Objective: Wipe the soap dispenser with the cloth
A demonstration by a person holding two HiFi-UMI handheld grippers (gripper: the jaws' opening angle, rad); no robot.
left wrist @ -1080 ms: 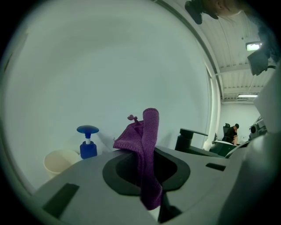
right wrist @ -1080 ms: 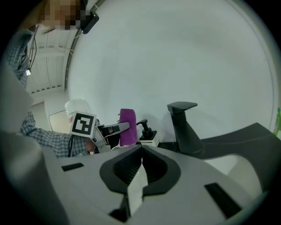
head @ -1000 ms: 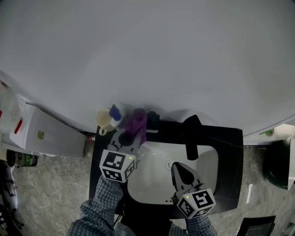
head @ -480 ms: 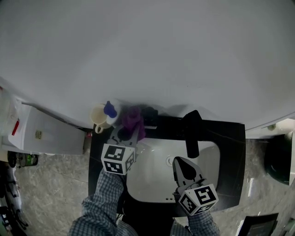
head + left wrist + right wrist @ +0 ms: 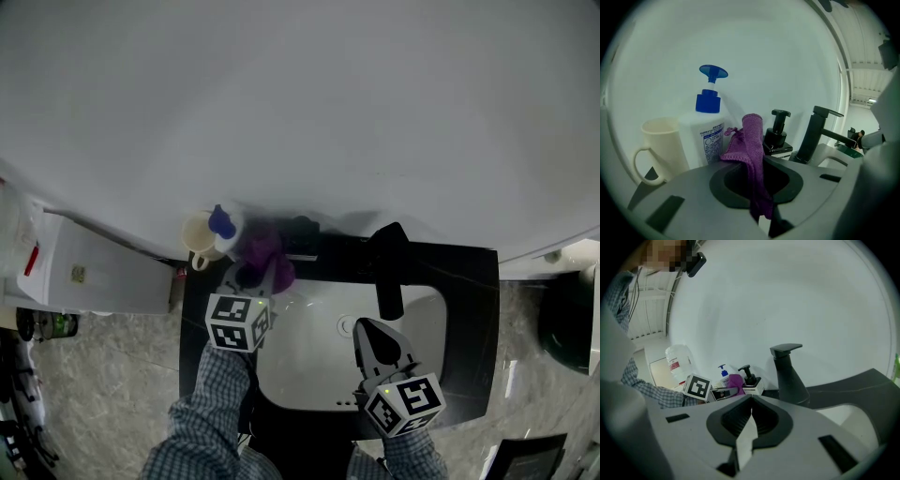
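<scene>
Clamping the purple cloth (image 5: pixel 752 145) between closed jaws, the left gripper (image 5: pixel 254 276) is hovering beside the black soap dispenser (image 5: pixel 777 137) at frame centre, needing flush pressure; the right gripper (image 5: pixel 367 328) is idling closed and empty.

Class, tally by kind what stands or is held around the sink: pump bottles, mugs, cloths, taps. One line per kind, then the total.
Pump bottles: 2 (white bottle with blue pump, black dispenser)
Mugs: 1 (cream mug)
Cloths: 1 (purple cloth, clamped in the left gripper)
Taps: 1 (black tap)
Total: 5
</scene>
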